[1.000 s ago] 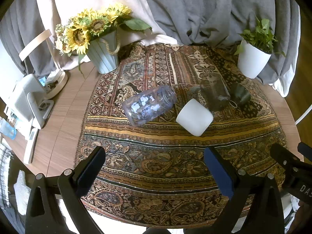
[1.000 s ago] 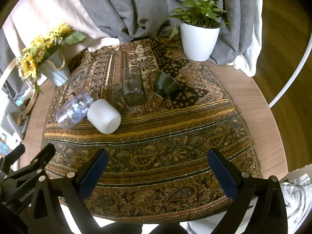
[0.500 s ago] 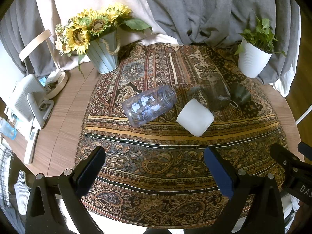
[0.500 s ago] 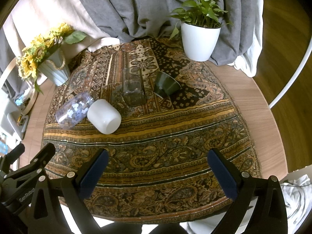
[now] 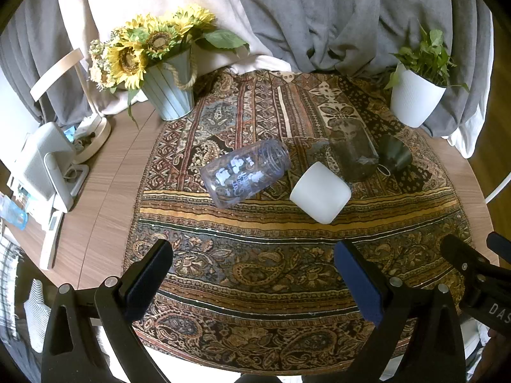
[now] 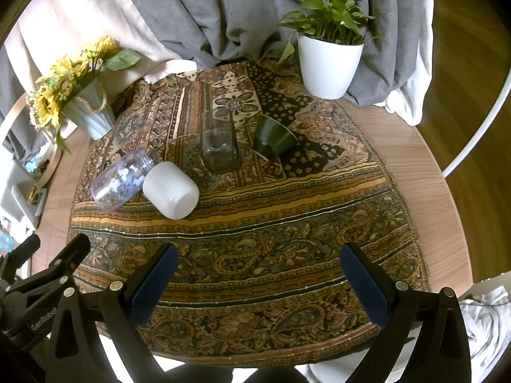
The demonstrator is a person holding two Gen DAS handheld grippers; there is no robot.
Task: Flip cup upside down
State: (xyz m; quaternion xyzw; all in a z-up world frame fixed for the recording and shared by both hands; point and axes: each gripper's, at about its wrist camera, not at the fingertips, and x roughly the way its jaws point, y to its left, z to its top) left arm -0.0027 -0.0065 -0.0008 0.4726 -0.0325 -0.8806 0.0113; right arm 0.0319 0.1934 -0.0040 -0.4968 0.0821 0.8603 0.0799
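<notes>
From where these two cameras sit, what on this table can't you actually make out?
- White cup: lies on its side; its mouth faces away in both views.
- Dark green cup: its inside is hidden in both views.
- White gadgets at the left view's edge: distorted, unidentifiable.
- Printed pattern on the clear jar: too small to make out.

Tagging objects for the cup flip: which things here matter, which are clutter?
Job:
white cup, on its side
clear printed cup, on its side
smoky glass, lying down
dark green cup, tipped
left gripper and right gripper, both open

Clutter:
sunflower pot
white planter
patterned cloth
</notes>
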